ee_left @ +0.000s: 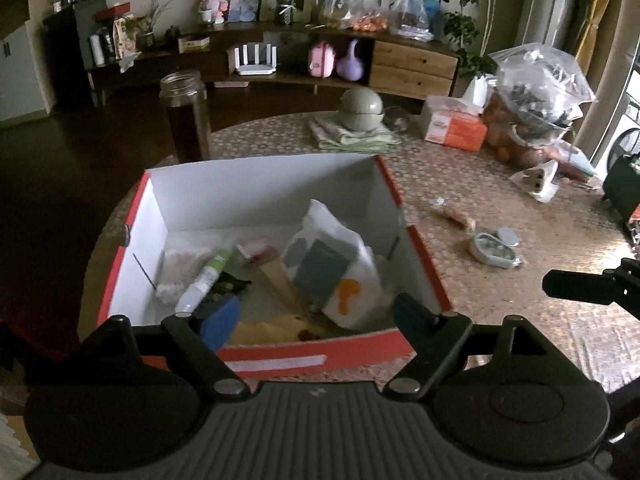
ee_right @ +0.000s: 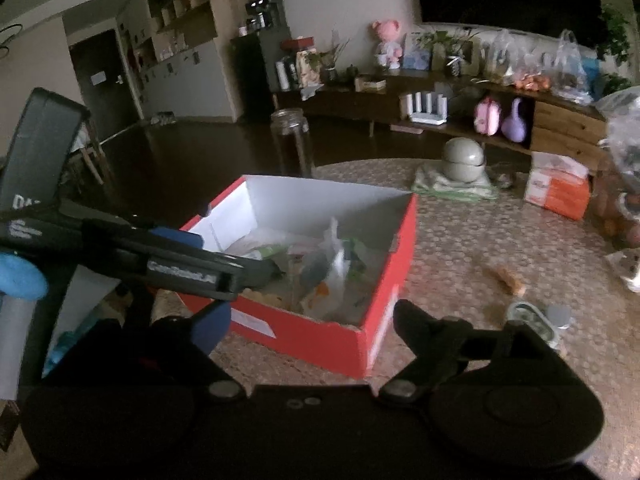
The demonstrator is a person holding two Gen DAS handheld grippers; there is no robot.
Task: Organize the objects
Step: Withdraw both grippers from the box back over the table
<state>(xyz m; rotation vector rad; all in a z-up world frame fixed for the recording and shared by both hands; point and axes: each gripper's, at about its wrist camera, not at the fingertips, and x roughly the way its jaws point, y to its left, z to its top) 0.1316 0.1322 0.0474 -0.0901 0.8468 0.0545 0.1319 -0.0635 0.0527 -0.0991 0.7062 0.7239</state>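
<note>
A red cardboard box (ee_left: pixel 260 196) with white inner walls stands on the round table. It holds a white plastic bag with an orange mark (ee_left: pixel 344 276), a white tube with a green cap (ee_left: pixel 204 280), a small pink pack (ee_left: pixel 256 250) and other bits. My left gripper (ee_left: pixel 314 316) hovers over the box's near edge, open, nothing between its blue pads. My right gripper (ee_right: pixel 310 318) is open too, above the box's near corner (ee_right: pixel 360 344). The left gripper (ee_right: pixel 224 258) shows over the box's left side. To the right of the box lie a wrapped snack bar (ee_left: pixel 456 214) and a small open tin (ee_left: pixel 494 250).
A tall glass jar (ee_left: pixel 186 116) stands behind the box. Farther back on the table are upturned grey bowls (ee_left: pixel 362 110) on a green cloth, an orange tissue pack (ee_left: pixel 454 126) and bulging clear bags (ee_left: pixel 536 96). A wooden sideboard (ee_left: pixel 412 68) lines the wall.
</note>
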